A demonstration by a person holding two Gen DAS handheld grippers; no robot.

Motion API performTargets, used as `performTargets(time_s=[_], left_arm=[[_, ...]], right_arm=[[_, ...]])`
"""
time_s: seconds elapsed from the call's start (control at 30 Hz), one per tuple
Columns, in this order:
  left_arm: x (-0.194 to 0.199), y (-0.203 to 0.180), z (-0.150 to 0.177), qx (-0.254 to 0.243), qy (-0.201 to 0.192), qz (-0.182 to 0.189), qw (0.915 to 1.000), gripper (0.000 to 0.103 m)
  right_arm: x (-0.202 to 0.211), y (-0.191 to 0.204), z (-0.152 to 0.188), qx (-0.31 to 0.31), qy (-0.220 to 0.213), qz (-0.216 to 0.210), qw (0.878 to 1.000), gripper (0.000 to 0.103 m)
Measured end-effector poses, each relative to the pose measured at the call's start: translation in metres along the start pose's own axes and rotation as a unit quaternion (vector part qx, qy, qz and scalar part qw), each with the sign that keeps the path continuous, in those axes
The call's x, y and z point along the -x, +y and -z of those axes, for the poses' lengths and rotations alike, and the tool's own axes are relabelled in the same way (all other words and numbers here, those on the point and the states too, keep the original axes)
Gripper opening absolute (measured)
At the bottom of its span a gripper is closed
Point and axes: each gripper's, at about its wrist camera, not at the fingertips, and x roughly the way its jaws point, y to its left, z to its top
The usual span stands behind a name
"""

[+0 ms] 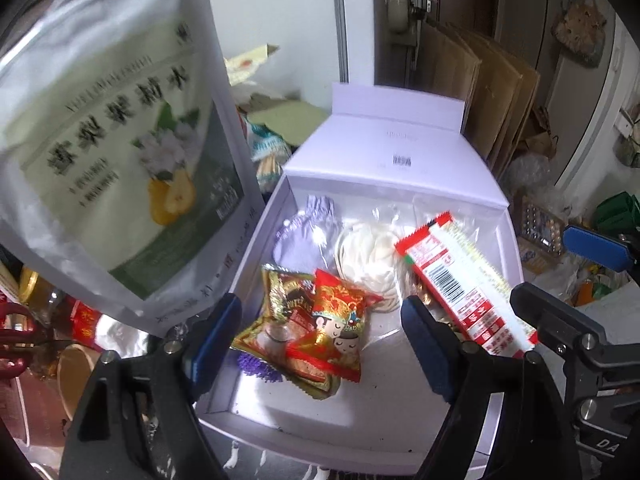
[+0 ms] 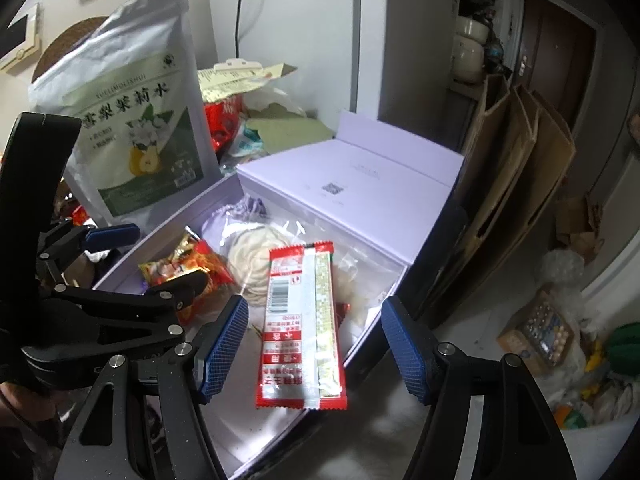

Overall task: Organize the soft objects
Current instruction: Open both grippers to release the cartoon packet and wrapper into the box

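Observation:
An open lilac box [image 1: 256,248] [image 2: 168,220] holds red and gold snack packets [image 1: 320,328] [image 2: 188,268], a lilac pouch [image 1: 308,228] [image 2: 250,206], a white bundle in clear plastic [image 1: 368,260] [image 2: 252,264] and a long red and white packet [image 1: 464,280] [image 2: 304,332] lying across the box's right rim. My left gripper [image 1: 320,340] is open above the snack packets. My right gripper [image 2: 314,344] is open, with the long packet lying between its fingers, apart from both pads. Each gripper also shows in the other's view [image 1: 576,280] [image 2: 156,260].
A big silver pouch with a pear print [image 1: 116,132] [image 2: 132,116] stands left of the box. The box lid [image 1: 396,152] [image 2: 352,176] stands open behind. Folded cardboard [image 1: 496,92] [image 2: 516,168] leans at right. Cluttered bags and packets [image 2: 260,116] lie behind and on the floor.

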Motion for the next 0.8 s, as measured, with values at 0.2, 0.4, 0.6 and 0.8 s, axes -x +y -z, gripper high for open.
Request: performTargets(time_s=[0.2, 0.4, 0.6, 0.8], left_arm=[[0.036, 0.006, -0.007, -0.002, -0.034, -0.009, 0.9994, 0.082], [0.077, 0.01, -0.01, 0.002, -0.076, -0.008, 0.9971, 0.082], [0.119, 0.012, -0.004, 0.005, -0.121, -0.011, 0.9926, 0.082], [0.156, 0.014, 0.012, 0.004, -0.151, -0.018, 0.9883, 0.082]], right_arm=[[0.028, 0.006, -0.009, 0.003, -0.03, 0.005, 1.0, 0.07], [0.062, 0.009, -0.017, -0.001, -0.062, 0.008, 0.998, 0.07], [0.105, 0.015, -0.018, 0.003, -0.102, 0.012, 0.995, 0.072], [0.151, 0.028, -0.008, 0.01, -0.145, 0.021, 0.989, 0.079]])
